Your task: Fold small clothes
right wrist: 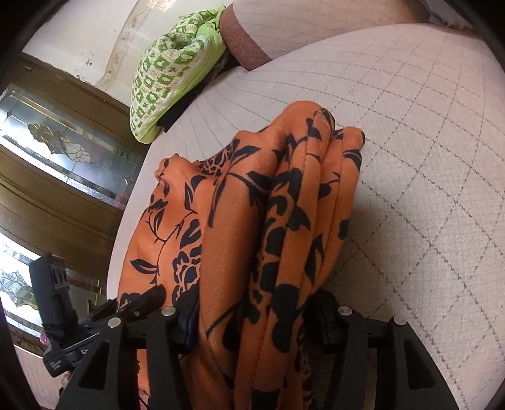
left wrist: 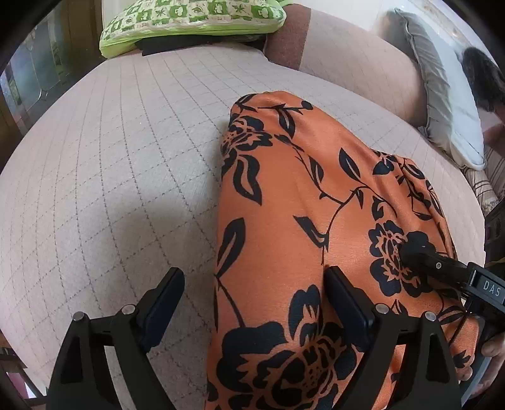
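Note:
An orange cloth with a black flower print lies folded lengthwise on the checked beige cover. My left gripper stands wide open over the cloth's near left edge; its right finger rests on the fabric and its left one is over the cover. In the right wrist view the cloth is bunched in upright folds that fill the gap of my right gripper; the pads sit beside the folds without visibly squeezing them. A finger of the right gripper shows on the cloth's right side.
A green patterned pillow lies at the far edge. Beside the backrest leans a grey cushion, with a person's hair behind it. Past the cover's left edge stands a glass-fronted cabinet.

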Demonstrator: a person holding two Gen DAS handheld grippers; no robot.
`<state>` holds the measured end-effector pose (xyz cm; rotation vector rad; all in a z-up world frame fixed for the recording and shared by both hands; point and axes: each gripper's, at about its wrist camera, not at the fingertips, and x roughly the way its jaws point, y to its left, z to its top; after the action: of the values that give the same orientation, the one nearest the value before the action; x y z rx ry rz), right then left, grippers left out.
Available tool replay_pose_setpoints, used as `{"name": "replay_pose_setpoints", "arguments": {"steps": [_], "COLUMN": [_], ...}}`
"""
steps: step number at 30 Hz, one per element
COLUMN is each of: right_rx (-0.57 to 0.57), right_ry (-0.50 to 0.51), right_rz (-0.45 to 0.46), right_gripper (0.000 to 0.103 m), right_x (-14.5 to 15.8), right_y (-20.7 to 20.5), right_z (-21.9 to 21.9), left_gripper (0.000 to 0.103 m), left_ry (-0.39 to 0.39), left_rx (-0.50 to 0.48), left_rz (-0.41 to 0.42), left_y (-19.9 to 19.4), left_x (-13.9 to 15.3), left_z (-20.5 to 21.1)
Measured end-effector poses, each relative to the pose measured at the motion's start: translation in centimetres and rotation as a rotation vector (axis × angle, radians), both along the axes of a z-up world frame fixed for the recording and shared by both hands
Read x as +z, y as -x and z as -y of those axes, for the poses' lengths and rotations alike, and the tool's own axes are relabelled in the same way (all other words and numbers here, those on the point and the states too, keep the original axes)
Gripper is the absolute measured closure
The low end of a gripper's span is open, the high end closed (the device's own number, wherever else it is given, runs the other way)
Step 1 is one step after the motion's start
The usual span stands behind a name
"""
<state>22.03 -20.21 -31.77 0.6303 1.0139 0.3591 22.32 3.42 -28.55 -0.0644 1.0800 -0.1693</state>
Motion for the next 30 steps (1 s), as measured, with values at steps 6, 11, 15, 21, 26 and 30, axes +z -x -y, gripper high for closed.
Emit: {"name": "replay_pose_setpoints", "arguments": {"steps": [6, 11, 15, 21, 26, 30], "right_rx": [0.000, -0.009, -0.034, -0.096, -0.155, -0.156], "right_ry": [-0.048, -0.051, 0.014, 0.188, 0.284, 0.305], "right_rz": [-0.014, -0.042, -0.044, 0.108, 0.230, 0.313], "right_gripper": [0.042, 0.037, 0.033, 0.033, 0.033, 0.033], "right_x": [-0.3, 0.0, 1.1, 5.7, 8.4, 10.6], "right_y": [0.0, 1.5, 3.6, 8.2, 13.2, 16.4], "right_z": [0.5, 1.2, 1.6, 1.8, 1.5, 0.3], "left_gripper": [0.011, 0.010, 0.011, 0.011, 0.011, 0.011], "left_ry": [-0.071, -0.141, -0.214, -0.263, -0.299, -0.317], "left_rx": [-0.003, 0.014, 0.023, 0.031, 0.034, 0.037], "left_rz": [0.028, 0.036, 0.066, 0.161, 0.264, 0.332], "left_y": [0.6, 1.5, 3.0, 6.5, 9.4, 11.7], "left_x": [0.5, 1.6, 3.1, 6.9, 10.0, 12.4], "left_z": [0.8, 1.4, 1.8, 1.9, 2.0, 1.9]}}
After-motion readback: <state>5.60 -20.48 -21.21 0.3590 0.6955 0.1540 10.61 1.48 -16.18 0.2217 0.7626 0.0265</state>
